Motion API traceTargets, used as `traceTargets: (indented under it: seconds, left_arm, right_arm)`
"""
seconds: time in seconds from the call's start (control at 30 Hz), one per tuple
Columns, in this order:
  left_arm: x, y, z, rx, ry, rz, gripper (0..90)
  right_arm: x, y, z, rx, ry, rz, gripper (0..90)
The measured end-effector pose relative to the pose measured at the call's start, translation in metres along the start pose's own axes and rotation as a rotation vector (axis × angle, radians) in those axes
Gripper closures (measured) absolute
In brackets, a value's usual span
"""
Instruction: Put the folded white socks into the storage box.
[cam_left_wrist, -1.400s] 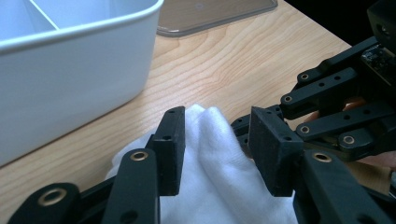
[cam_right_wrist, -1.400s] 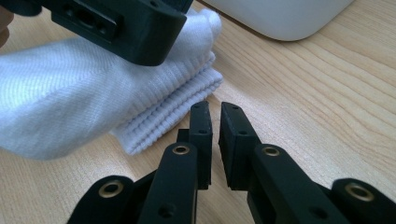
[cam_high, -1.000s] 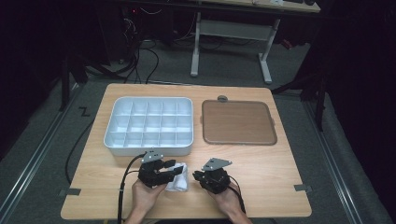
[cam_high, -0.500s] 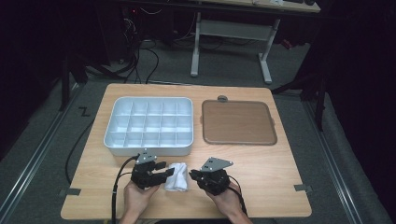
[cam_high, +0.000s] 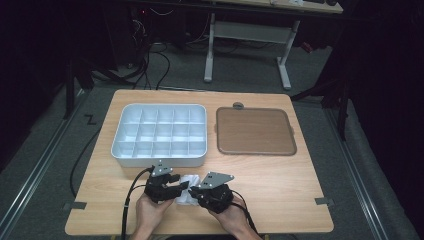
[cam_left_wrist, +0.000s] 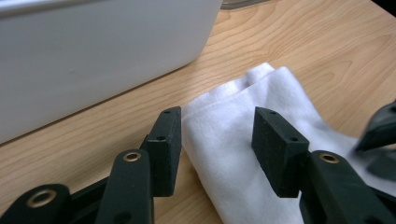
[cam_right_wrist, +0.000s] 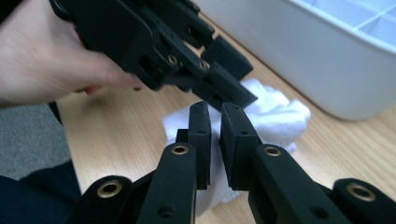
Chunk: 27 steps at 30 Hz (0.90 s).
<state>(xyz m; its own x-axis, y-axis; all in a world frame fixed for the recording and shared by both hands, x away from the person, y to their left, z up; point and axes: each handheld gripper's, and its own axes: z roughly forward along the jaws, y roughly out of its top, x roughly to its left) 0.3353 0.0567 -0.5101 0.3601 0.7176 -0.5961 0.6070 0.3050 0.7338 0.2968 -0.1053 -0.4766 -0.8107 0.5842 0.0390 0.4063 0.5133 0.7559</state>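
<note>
A crumpled white cloth (cam_high: 185, 195) lies on the wooden table near its front edge, between both hand-held grippers. My left gripper (cam_high: 181, 188) straddles one end of the cloth (cam_left_wrist: 275, 88). In the left gripper view, the left gripper (cam_left_wrist: 217, 116) has its jaws wide apart, and I see no squeeze on the fabric. My right gripper (cam_high: 196, 193) comes in from the other side. Its jaws (cam_right_wrist: 215, 108) are almost together, with white fabric (cam_right_wrist: 275, 112) in the narrow slit between them. The left gripper (cam_right_wrist: 219, 79) is close in front of it.
A white compartment tray (cam_high: 125, 150) stands just beyond the grippers, its wall close (cam_left_wrist: 93, 56). To its right lies a brown flat tray (cam_high: 255, 131). Bare wood stretches to the right of the hands; the table's front edge is right behind them.
My right gripper has shifted left toward the left gripper. The cloth between them now looks more bunched. The left gripper has barely moved.
</note>
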Motion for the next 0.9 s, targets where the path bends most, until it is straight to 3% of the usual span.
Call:
traceTargets:
  seconds: [0.3, 0.53, 0.7, 0.9]
  left_arm:
    - [-0.001, -0.008, 0.008, -0.001, 0.005, 0.022, 53.3]
    - [-0.001, -0.011, 0.009, 0.0, 0.022, 0.054, 54.3]
    - [-0.003, -0.01, 0.008, -0.005, 0.029, 0.058, 54.4]
    - [-0.004, -0.01, 0.009, -0.008, 0.032, 0.06, 54.7]
  right_arm:
    - [-0.017, -0.024, 0.004, 0.057, -0.057, 0.031, 83.6]
    - [-0.023, -0.034, 0.012, 0.087, -0.064, 0.043, 83.8]
    - [-0.024, -0.03, 0.003, 0.046, -0.071, 0.059, 83.8]
    - [-0.014, -0.01, -0.008, -0.02, -0.057, 0.014, 83.6]
